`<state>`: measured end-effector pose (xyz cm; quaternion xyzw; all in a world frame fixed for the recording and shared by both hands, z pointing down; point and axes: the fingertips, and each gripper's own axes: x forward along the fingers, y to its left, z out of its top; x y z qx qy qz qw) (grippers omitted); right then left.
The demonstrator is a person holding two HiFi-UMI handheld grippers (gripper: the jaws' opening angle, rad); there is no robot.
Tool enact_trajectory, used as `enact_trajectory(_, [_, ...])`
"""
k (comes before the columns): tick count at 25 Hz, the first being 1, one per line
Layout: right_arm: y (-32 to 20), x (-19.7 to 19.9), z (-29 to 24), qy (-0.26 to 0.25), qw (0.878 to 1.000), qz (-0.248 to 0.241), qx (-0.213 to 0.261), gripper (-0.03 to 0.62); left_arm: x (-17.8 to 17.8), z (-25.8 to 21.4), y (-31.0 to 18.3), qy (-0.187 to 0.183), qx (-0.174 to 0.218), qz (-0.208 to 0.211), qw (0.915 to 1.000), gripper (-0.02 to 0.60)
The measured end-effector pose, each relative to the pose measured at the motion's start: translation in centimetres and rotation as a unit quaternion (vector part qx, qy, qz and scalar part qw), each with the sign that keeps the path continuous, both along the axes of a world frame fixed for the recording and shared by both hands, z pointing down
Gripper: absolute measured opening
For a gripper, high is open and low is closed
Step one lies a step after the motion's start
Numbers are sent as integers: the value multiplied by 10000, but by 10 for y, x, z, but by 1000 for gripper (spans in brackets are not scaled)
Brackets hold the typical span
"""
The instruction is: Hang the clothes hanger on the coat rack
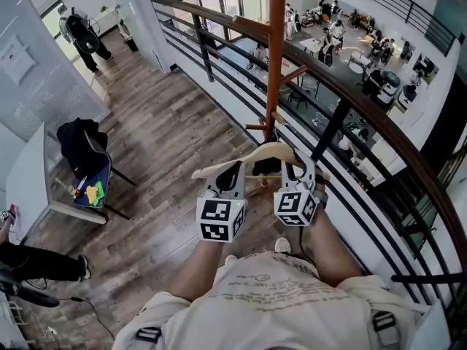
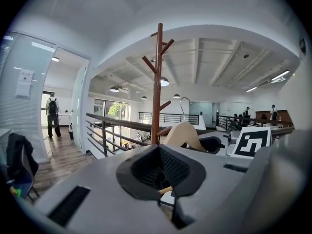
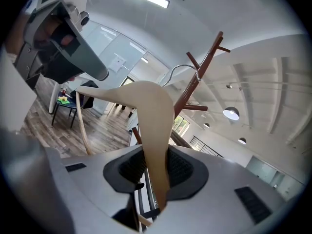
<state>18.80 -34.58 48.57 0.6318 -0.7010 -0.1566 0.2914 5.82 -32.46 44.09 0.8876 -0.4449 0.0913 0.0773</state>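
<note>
Pale wooden clothes hanger [image 1: 266, 152] sat pinched: right gripper [image 1: 298, 172] on shoulder arm, left gripper [image 1: 232, 175] on thin lower bar. Brown wooden coat rack [image 1: 275, 57] stood ahead, apart. Risk: silver wire hook [image 3: 178, 68] missing peg, hanger falling over dark railing [image 1: 379, 122].

No word, number or brand can be read anywhere. A white paper sheet [image 1: 16, 58] is stuck on the frosted glass wall [image 1: 45, 97] at ten o'clock in the head view. Its print is too small to make out, as it is in the left gripper view, where the sheet [image 2: 24, 83] sits at nine o'clock. The person's pale beige shirt [image 1: 273, 301] carries faint lines of lettering at six o'clock, too washed out to read. The left white cube [image 1: 221, 219] on the left tool [image 1: 233, 172] and the right white cube [image 1: 297, 207] on the right tool [image 1: 295, 168] bear black square code markers: patterns only, no letters.
</note>
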Motion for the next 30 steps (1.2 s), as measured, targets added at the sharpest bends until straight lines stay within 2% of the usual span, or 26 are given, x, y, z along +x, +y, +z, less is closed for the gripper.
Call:
enact_trajectory(9, [-22, 13, 26, -52, 9986, -459, -248, 106, 22, 7, -8, -83, -39, -369, 9993, 5])
enact_trajectory(17, [-35, 16, 44, -85, 9960, -767, -446, 106, 21, 14, -7, -132, -85, -777, 9969, 5])
enact_trajectory(30, [-48, 32, 72, -50, 9937, -887, -683, 106, 24, 24, -1, -261, -162, -1097, 9935, 5])
